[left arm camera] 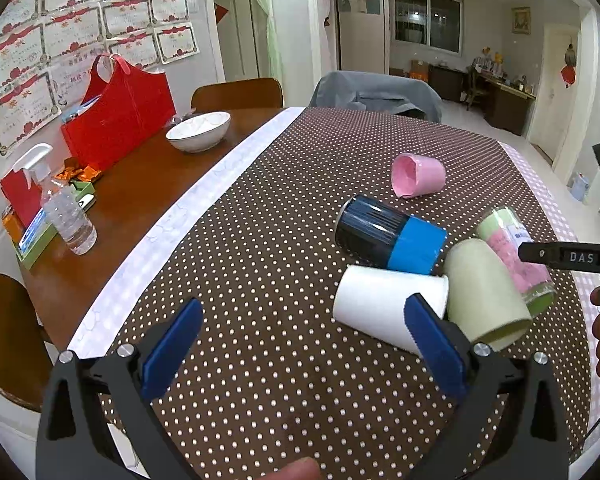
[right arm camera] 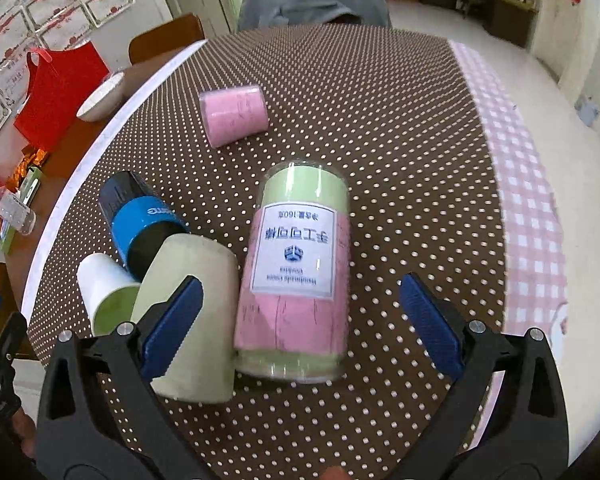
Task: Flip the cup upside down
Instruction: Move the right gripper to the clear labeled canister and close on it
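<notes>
Several cups lie on their sides on the dotted tablecloth [left arm camera: 260, 240]. A white paper cup [left arm camera: 376, 304] lies against a pale green cup [left arm camera: 484, 292], a black cup with a blue band [left arm camera: 388, 236] and a clear jar with a pink and green label [right arm camera: 296, 272]. A pink cup [left arm camera: 418, 176] lies apart, farther back. My left gripper [left arm camera: 304, 336] is open above the cloth, its right finger beside the white cup. My right gripper [right arm camera: 300, 316] is open, with the jar between its fingers and its left finger over the pale green cup [right arm camera: 192, 312].
A white bowl [left arm camera: 198, 130], a red bag [left arm camera: 120, 116], a spray bottle [left arm camera: 64, 208] and small boxes stand on the bare wood at the left. Chairs stand at the far side [left arm camera: 238, 94] and near left edge. The table's right edge drops to the floor.
</notes>
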A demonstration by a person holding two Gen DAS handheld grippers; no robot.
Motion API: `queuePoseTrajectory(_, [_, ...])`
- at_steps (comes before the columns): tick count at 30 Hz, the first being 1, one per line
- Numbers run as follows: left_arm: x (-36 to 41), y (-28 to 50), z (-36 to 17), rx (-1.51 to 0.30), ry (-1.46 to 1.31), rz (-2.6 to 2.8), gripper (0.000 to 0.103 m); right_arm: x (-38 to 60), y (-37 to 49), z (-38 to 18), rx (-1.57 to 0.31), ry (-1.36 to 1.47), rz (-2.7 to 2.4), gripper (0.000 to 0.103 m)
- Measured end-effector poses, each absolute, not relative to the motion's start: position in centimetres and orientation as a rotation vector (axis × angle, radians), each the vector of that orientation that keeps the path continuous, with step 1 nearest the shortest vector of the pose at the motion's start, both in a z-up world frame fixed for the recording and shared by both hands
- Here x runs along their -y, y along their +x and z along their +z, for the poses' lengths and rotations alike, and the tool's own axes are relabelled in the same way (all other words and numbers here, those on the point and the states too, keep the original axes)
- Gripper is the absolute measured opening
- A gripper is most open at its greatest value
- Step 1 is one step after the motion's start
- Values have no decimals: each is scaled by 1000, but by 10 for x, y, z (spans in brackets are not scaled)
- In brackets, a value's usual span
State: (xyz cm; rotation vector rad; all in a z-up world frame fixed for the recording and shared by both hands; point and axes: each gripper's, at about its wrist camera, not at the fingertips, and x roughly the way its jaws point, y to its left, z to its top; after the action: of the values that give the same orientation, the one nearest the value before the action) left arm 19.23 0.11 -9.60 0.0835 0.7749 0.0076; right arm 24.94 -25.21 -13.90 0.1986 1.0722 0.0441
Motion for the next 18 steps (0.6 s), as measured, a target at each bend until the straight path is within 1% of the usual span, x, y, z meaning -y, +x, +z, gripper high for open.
queuePoseTrajectory(6, [-3,213,-99,-791,80,5,99,253,277,-154,-1169,237,71,96])
queuePoseTrajectory(9, [-5,225,-101,-806,75,7,99,255,293,-167,-1237,270,97,87])
queuePoseTrajectory(12, [-5,231,-102,-814,71,2,99,259,303,-181,-1296,292,110,70])
queuePoseTrajectory(18, [-3,235,-103,-819,75,5,99,271,298,-185,-1283,375,168,68])
